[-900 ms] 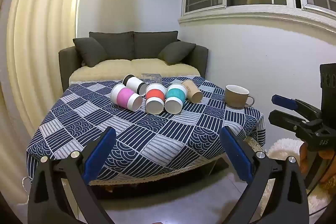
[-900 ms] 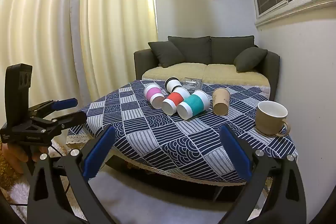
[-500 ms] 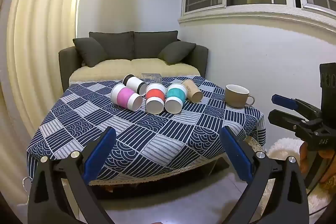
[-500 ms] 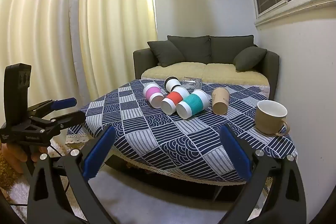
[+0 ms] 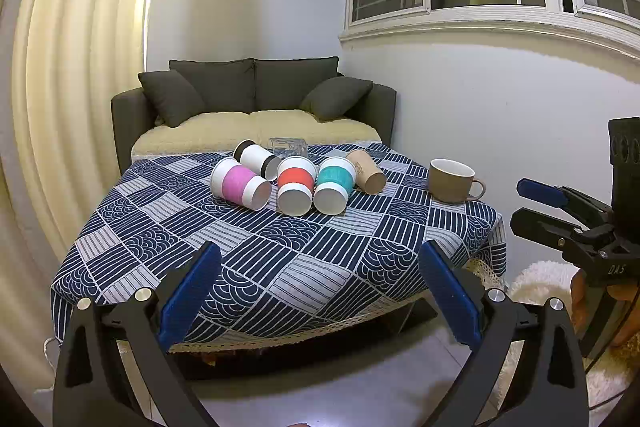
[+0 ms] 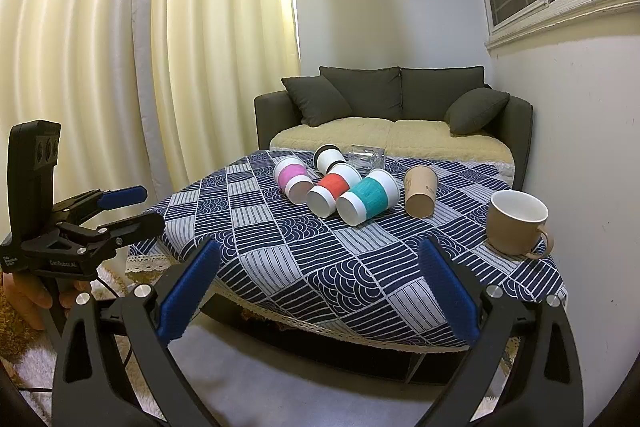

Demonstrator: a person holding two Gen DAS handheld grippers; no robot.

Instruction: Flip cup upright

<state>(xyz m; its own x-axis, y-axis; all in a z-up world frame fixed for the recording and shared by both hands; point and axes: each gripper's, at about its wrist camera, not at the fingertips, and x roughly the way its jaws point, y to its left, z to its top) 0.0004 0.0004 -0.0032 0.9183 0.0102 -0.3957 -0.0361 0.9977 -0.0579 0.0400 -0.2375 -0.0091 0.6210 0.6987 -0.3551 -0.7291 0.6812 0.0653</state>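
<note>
Several cups lie on their sides on the blue patterned tablecloth: pink-sleeved, black-sleeved, red-sleeved, teal-sleeved and a brown paper cup. A tan mug stands upright at the right. My left gripper is open and empty, short of the table's near edge. My right gripper is open and empty, also in front of the table. The same cups show in the right wrist view: pink, red, teal, brown, mug.
A clear glass dish sits behind the cups. A dark sofa stands behind the table, a wall on the right, curtains on the left. A shaggy rug lies on the floor by the table.
The right wrist view has edged slightly closer to the table; the left view is almost unchanged. Both grippers stay open.
</note>
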